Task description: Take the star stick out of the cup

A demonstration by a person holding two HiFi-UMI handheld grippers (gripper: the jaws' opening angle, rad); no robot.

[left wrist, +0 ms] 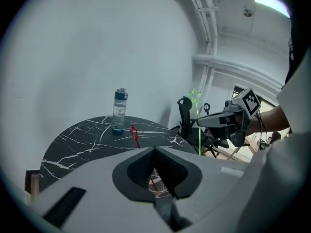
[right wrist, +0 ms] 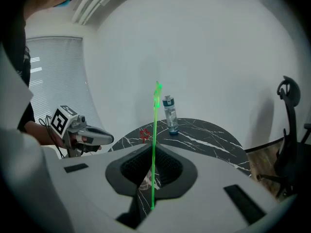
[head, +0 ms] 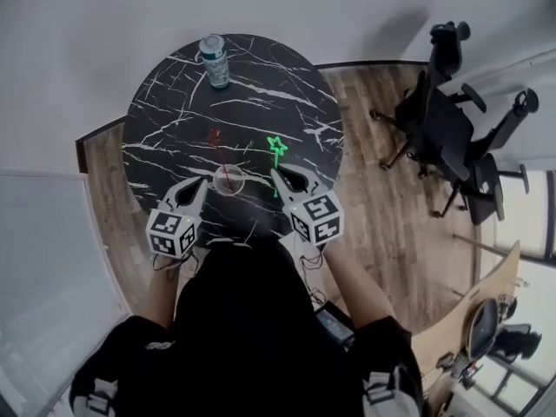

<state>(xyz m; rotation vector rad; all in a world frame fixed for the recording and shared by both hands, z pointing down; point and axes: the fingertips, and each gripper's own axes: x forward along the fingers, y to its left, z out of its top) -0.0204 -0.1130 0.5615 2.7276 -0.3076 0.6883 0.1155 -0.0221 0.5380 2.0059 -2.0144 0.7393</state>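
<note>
A clear cup (head: 228, 181) stands near the front edge of the round black marble table (head: 165, 111). A red star stick (head: 215, 135) leans out of it toward the far side. My left gripper (head: 205, 182) sits at the cup's left rim, jaws shut on the thin wall; in the left gripper view the cup (left wrist: 156, 187) shows just under the closed tips. My right gripper (head: 276, 174) is shut on the shaft of a green star stick (head: 276, 150), held upright to the right of the cup and outside it. In the right gripper view the green star stick (right wrist: 155, 130) rises straight from the jaws.
A water bottle (head: 215, 59) stands at the table's far edge. A black office chair (head: 443, 120) is on the wooden floor to the right. A white wall runs behind the table.
</note>
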